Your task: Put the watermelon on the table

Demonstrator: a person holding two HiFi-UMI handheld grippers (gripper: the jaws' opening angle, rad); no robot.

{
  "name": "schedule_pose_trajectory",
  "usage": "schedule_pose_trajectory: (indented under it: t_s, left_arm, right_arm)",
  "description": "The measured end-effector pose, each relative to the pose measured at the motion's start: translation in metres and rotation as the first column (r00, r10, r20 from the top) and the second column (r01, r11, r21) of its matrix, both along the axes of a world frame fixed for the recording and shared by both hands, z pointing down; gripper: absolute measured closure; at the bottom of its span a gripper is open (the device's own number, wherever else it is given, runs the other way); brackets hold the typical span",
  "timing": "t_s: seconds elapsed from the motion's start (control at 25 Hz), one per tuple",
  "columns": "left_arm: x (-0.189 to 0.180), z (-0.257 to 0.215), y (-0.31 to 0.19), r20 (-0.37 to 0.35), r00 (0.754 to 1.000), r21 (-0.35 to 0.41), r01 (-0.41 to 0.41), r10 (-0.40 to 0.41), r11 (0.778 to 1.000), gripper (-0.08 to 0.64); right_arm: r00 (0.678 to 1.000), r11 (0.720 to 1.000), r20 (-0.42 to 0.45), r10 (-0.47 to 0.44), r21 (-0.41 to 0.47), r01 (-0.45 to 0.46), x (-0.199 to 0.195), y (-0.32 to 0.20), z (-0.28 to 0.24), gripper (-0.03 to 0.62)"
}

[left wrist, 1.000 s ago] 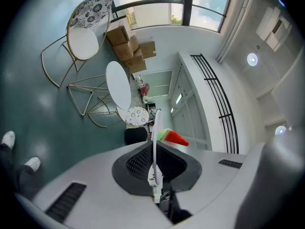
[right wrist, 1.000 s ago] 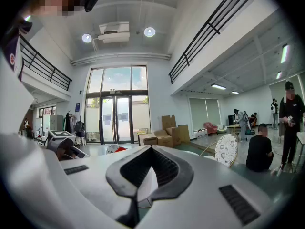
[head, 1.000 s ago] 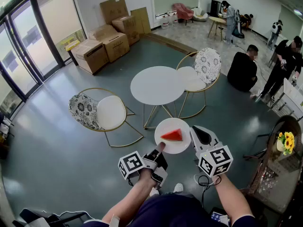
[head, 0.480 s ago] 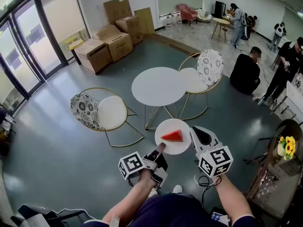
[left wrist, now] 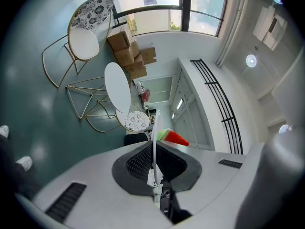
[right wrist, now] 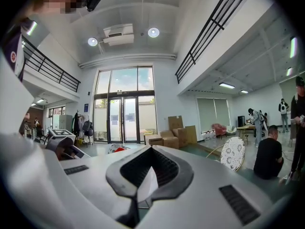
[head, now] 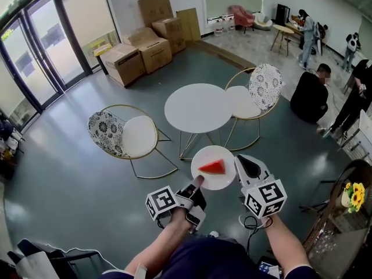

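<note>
Short of the table (head: 197, 108) at 12 o'clock | left gripper (head: 197, 182), right gripper (head: 238, 168) clenched on plate (head: 216, 154) rim — 7 and 3 o'clock | carry level, watermelon (head: 212, 167) may slide.

A dull grey-green floor (head: 70, 173) carries two gold-framed chairs (head: 125, 138) near stacked cardboard boxes (head: 145, 45), with tall glass doors (head: 40, 45) beside the boxes and a white wall (head: 122, 4) behind them.

Right gripper (right wrist: 150, 170) clamped on white plate (right wrist: 147, 185), cardboard boxes (right wrist: 174, 130) beyond
</note>
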State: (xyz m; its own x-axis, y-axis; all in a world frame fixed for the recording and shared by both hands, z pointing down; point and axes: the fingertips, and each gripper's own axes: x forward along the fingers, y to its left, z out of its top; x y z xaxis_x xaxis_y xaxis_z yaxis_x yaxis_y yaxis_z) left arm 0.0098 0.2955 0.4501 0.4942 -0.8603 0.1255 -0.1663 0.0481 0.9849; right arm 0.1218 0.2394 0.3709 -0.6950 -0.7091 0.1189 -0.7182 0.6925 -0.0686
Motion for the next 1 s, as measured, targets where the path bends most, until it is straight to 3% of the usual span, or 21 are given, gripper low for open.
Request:
schedule_pose_trajectory:
  t_s: [0.52, 1.0]
  left_arm:
    - [-0.004, 0.010, -0.045, 0.002, 0.997, -0.026, 0.073, -0.073, 0.997, 0.546]
    - [-0.035, 0.021, -0.134, -0.010, 0.999, -0.034, 0.048, -0.048, 0.998, 0.546]
  right_arm:
    - [0.998, 0.998, 0.026, -0.057, 0.002, 0.057, -0.007, -0.052, 0.001, 0.589]
    - [0.999, 0.999, 0.011, -0.035, -0.010, 0.035, -0.037, -0.138, 0.007, 0.589]
